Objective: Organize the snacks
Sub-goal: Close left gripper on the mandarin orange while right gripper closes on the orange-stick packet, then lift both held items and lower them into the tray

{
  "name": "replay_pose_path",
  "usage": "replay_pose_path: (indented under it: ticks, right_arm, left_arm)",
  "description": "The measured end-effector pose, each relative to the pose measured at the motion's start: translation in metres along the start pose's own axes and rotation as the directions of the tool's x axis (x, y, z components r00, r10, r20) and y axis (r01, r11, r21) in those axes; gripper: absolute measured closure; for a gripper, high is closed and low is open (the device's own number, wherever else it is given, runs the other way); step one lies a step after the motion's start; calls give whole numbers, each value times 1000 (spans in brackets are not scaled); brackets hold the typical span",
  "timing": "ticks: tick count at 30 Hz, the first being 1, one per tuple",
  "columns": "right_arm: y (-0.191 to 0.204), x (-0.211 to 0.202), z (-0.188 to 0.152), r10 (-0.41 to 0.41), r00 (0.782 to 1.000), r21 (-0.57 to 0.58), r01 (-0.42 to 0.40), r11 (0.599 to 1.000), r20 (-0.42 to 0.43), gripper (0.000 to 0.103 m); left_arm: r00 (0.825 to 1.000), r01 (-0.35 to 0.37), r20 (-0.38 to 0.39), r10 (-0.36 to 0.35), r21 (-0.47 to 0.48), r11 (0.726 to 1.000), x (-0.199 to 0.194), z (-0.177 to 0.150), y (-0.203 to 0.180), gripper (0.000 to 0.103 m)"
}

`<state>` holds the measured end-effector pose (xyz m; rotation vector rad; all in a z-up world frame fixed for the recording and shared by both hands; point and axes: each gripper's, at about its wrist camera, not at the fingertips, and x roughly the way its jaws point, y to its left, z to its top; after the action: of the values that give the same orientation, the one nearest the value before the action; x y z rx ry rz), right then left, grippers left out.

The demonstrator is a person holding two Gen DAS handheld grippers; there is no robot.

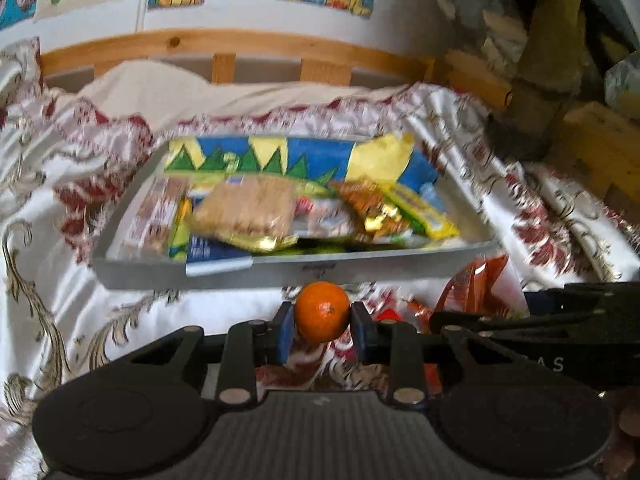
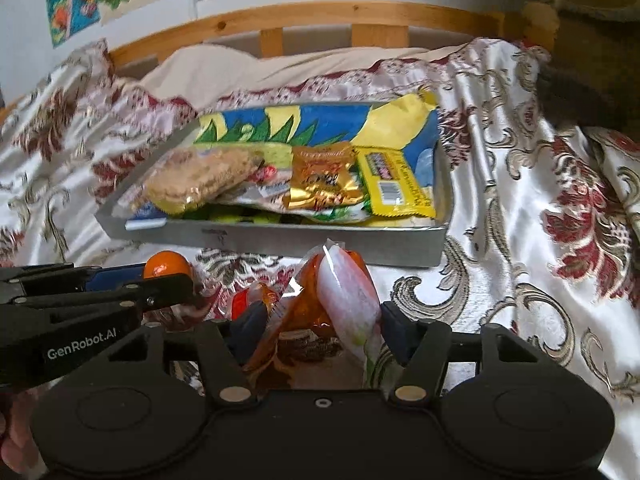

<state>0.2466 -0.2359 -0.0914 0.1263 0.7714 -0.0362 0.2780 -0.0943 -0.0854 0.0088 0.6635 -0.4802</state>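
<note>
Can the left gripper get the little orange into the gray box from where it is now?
Probably yes. The left gripper is shut on the orange, right in front of the gray box, with only the low front wall between. The box is already piled with snack packets, so the orange would sit on top.

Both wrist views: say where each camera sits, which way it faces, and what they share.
Left wrist: on the left claw, facing the grey tray; blue pads clamp a tangerine.
Right wrist: on the right claw, facing the same tray; an orange snack bag sits between its fingers.
Shared: tray, tangerine, floral bedspread, each other's claw.
</note>
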Motion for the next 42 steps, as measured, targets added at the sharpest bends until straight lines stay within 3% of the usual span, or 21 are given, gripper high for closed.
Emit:
replay_pose_path:
  ticks: [6, 13, 19, 26, 32, 42]
  right_arm:
    - [-8, -23, 5, -15, 998, 26, 13, 1000, 60, 40]
    - [-20, -47, 10, -30, 981, 18, 27, 999, 194, 40]
    - [-36, -40, 19, -28, 972, 104, 4, 995, 234, 40]
    - [-48, -34, 29, -76, 943, 103, 45, 994, 324, 40]
    - [-54, -13, 39, -78, 940, 82, 54, 995, 332, 40]
    - [-42, 27, 48, -38, 949, 46, 25, 999, 314, 40]
  left_arm:
    - [998, -3, 67, 2, 10, 1000, -16, 12, -8, 71]
    - [992, -25, 124, 28, -20, 999, -20, 30, -8, 70]
    - [986, -20, 164, 21, -9, 1000, -9, 43, -10, 70]
    - [978, -23, 209, 28, -29, 999, 4, 51, -6, 70]
    - [978, -33, 205, 44, -56, 998, 26, 55, -1, 70]
    - [985, -33, 170, 33, -7, 999, 56, 44, 0, 70]
